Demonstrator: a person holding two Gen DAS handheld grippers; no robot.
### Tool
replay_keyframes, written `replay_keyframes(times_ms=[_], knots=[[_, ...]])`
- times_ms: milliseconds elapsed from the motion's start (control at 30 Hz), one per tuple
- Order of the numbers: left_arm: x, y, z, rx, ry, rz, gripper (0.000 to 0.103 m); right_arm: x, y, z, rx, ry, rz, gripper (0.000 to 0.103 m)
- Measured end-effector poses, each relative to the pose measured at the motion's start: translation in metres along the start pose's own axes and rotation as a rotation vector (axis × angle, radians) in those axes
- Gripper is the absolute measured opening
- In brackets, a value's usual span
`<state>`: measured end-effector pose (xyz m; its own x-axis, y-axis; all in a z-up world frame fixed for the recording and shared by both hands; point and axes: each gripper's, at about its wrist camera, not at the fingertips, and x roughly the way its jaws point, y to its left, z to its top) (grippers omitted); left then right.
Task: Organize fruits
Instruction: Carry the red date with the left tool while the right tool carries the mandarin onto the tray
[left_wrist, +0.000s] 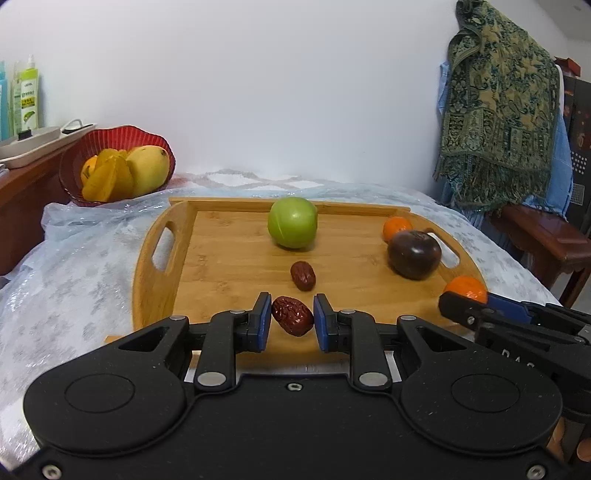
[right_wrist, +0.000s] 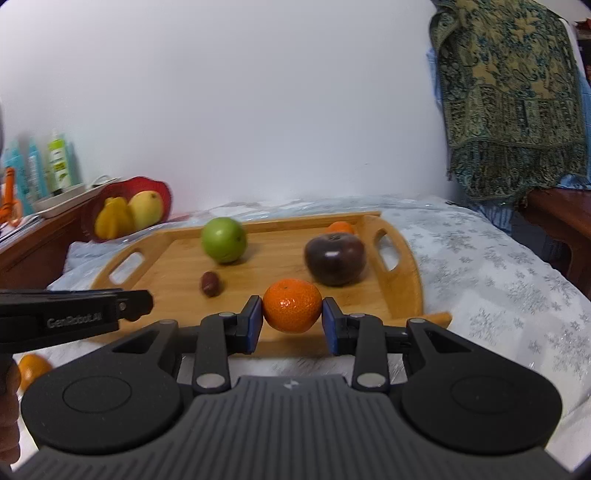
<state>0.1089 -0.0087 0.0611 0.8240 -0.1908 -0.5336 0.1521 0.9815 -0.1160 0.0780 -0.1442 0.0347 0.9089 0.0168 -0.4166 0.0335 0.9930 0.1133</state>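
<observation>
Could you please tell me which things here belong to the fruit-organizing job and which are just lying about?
Job: red date in left gripper, mandarin in right gripper, green apple, dark fruit, wooden tray, red basket.
Lying about: patterned cloth, bottles.

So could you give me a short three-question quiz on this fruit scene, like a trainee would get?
1. True or false: the right gripper has a tangerine between its fingers.
2. What sits between the left gripper's fingers? A) green apple B) red date C) mango
3. Fill in: the mango lies in the red ____.

Key
1. True; the fingers touch both of its sides.
2. B. A second date lies loose on the wooden tray.
3. Bowl, beyond the tray's left end.
</observation>
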Motion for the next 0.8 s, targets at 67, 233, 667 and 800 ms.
replay_keyframes(times_ms=[67, 233, 667, 800], knots=[[0.011, 0.0, 0.006, -0.01, 0.013, -0.014, 0.023, 0.006, -0.003, 0.005, 0.008, 0.003, -0.018, 0.039], [0.035, -0.002, 0.016, -0.033, 0.048, -0.041, 0.023, 0.024, -0.01, 0.012, 0.027, 0.028, -0.052, 0.039], [0.068, -0.012, 0.015, -0.036, 0.105, -0.05, 0.023, 0.058, -0.015, 0.013, 0.033, 0.116, -0.123, 0.039], [0.071, -0.012, 0.013, -0.038, 0.111, -0.046, 0.023, 0.062, -0.014, 0.013, 0.023, 0.125, -0.121, 0.039]])
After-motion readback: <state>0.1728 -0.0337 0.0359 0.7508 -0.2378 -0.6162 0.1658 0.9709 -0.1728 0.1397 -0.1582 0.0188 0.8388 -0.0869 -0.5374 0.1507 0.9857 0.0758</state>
